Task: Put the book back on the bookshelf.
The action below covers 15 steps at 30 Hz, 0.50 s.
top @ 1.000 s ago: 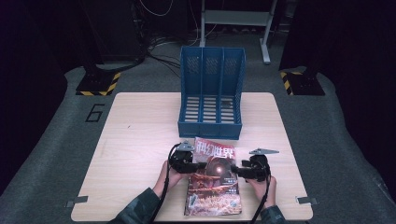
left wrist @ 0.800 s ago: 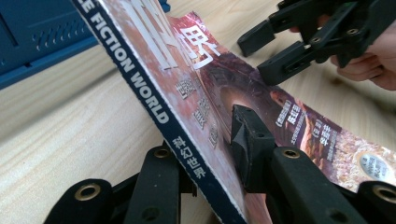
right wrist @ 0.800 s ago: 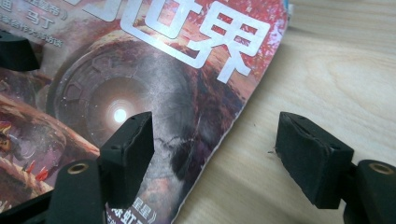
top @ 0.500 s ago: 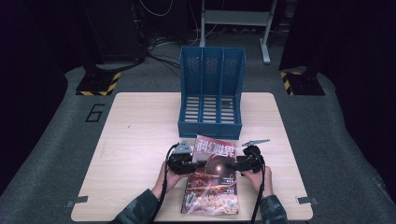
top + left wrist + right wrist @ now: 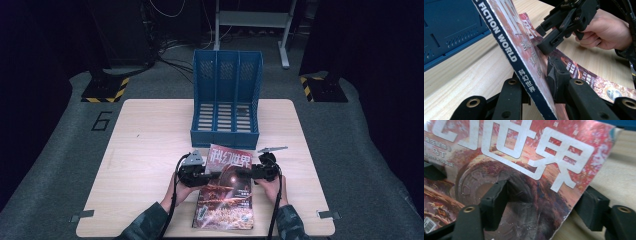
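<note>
Left gripper (image 5: pixel 537 82) clamped on the magazine (image 5: pixel 226 192) spine. Right gripper (image 5: pixel 544 202) jaws just closing, magazine's edge between them, grip unclear.

We are in a lab-like recording space: dark curtains (image 5: pixel 45 60), hazard-striped stand bases (image 5: pixel 104 91), loose cables (image 5: pixel 172 50), a floor marked "6" (image 5: pixel 102 120) around our tabletop (image 5: pixel 145 150).

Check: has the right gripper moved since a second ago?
Yes. The right gripper has slid inward over the magazine, toward the left gripper, away from the table's right edge.
</note>
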Tool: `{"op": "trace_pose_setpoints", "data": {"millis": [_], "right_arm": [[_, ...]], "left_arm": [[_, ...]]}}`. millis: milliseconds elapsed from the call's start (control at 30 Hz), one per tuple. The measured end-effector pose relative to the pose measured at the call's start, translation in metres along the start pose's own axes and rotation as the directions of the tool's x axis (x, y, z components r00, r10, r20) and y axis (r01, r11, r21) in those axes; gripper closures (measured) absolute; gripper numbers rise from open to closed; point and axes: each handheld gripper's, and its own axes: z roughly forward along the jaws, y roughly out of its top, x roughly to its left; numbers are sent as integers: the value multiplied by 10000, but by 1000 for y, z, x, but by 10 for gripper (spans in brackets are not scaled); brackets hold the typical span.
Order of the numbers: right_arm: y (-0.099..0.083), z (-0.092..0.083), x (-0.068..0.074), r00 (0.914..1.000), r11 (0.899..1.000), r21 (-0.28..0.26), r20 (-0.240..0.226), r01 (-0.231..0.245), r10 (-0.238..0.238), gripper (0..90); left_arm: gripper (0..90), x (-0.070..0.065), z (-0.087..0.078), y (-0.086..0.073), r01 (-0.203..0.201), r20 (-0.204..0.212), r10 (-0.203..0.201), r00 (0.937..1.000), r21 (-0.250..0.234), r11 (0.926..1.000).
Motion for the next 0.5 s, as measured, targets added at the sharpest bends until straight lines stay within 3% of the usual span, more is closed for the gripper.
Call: {"op": "trace_pose_setpoints", "data": {"millis": [100, 233, 367, 433, 500], "right_arm": [[-1, -6, 1, 9999, 9994, -338, 85, -60, 63, 405], [-1, -13, 6, 9989, 9972, -713, 424, 247, -218, 498], [0, -21, 13, 9956, 9937, -976, 801, 560, -482, 619], [0, -23, 17, 9953, 9931, -1057, 870, 509, -418, 645], [1, -25, 19, 9927, 9915, -1067, 1018, 748, -640, 676]], "left_arm": [[736, 5, -1, 3, 222, 197, -228, 9995, 278, 9994], [731, 10, -1, 9, 413, 363, -440, 9984, 726, 9965], [720, 13, 0, 14, 585, 446, -645, 9969, 1236, 9906], [718, 15, -1, 16, 782, 608, -868, 9944, 1331, 9880], [712, 16, -1, 19, 729, 678, -843, 9941, 1558, 9851]]}}
